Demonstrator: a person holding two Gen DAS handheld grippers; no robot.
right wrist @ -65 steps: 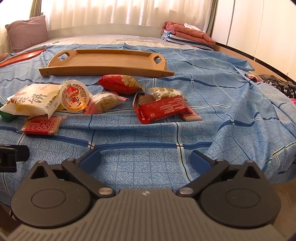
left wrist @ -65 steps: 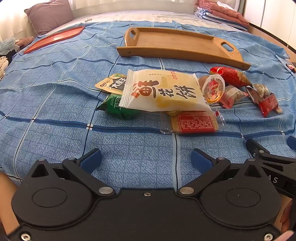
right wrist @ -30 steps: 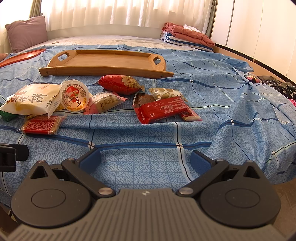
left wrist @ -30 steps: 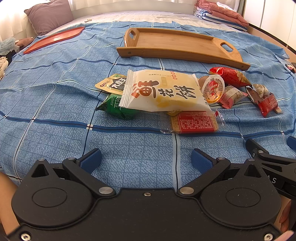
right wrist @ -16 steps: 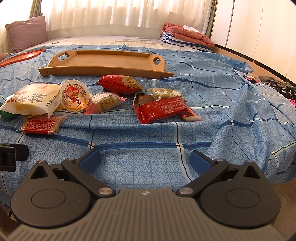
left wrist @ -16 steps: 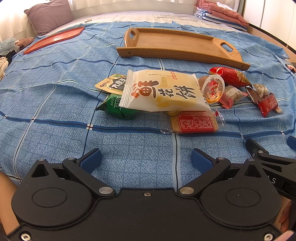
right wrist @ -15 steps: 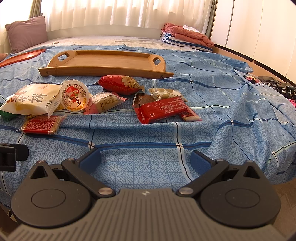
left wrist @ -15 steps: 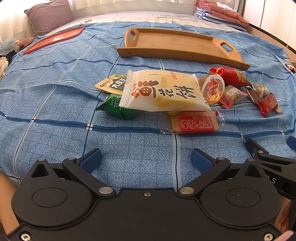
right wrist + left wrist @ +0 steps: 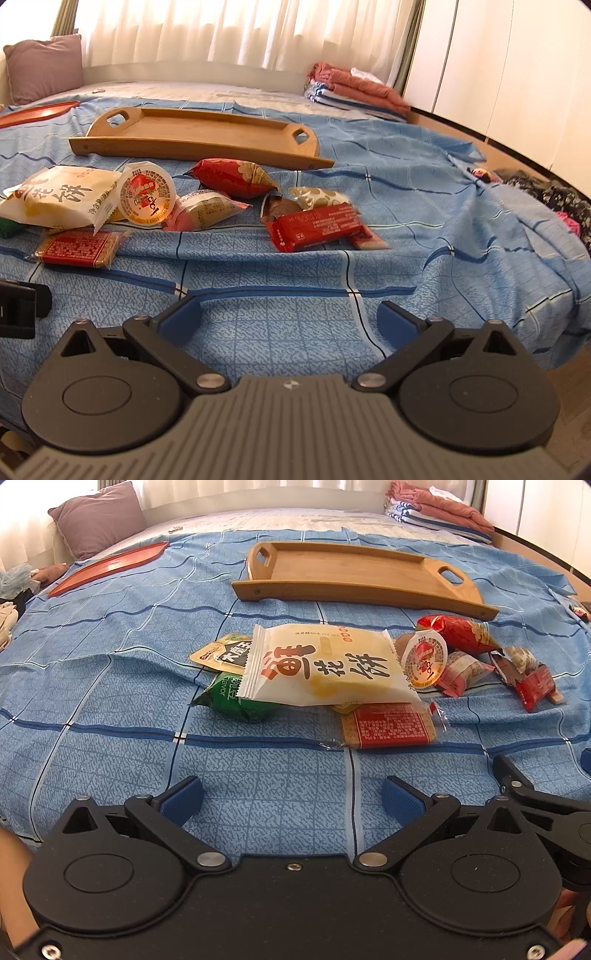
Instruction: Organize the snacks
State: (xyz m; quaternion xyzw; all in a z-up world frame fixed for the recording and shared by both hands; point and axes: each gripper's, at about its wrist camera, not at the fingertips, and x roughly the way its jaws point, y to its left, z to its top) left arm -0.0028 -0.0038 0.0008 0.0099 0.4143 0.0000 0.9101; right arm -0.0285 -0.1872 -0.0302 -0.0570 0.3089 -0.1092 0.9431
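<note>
A bed (image 9: pixel 92 686) under a blue checked sheet; snack packets (image 9: pixel 325 668) lie heaped mid-bed, nearer than the bare wooden tray (image 9: pixel 354 572); a red dish (image 9: pixel 110 566) sits far left; left claw (image 9: pixel 291 799) and right claw (image 9: pixel 290 317) hover spread, holding nothing.

Tray (image 9: pixel 354 568) smooth pale wood, matt. Bedsheet (image 9: pixel 110 686) blue checked cloth, creased. Snack packets (image 9: pixel 325 668) glossy plastic film. Jelly cup (image 9: pixel 146 194) clear plastic, shiny foil lid.
</note>
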